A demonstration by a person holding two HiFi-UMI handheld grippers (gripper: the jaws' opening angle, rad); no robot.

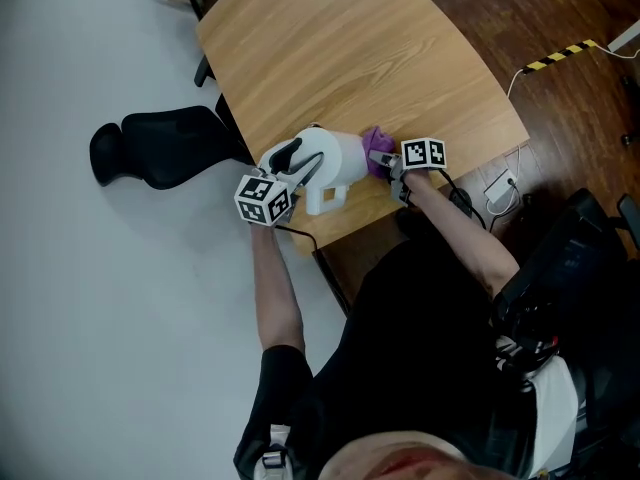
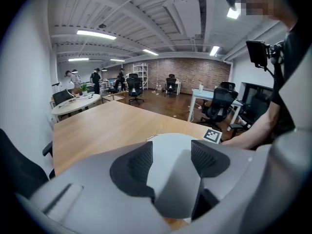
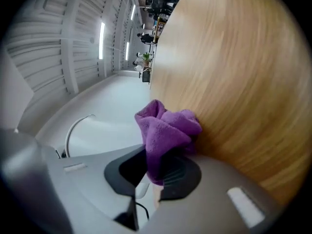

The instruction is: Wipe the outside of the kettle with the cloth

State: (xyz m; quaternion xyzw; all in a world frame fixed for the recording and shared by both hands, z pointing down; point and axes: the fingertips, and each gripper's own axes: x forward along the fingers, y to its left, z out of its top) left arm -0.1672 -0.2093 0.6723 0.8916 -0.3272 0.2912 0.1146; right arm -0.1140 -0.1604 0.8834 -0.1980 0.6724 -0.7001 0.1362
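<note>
Left gripper (image 2: pixel 170 156): jaws about two-thirds apart, both pads pressed on a white part of the kettle (image 2: pixel 168 141) that fills the gap between them; it looks like the handle, though so close a view does not settle which part. Right gripper (image 3: pixel 155 167): jaws closed on a bunched purple cloth (image 3: pixel 168 129), whose free end stands out past the fingertips and lies against the kettle's white wall (image 3: pixel 105 126). In the head view the kettle (image 1: pixel 343 156) sits on the wooden table (image 1: pixel 340 48) near its near edge, between the left gripper (image 1: pixel 296 162) and the right gripper (image 1: pixel 393 170), with the cloth (image 1: pixel 376 144) touching its right side. Beyond the table's left edge, a black office chair (image 1: pixel 165 144) stands on the pale floor (image 1: pixel 90 298).
</note>
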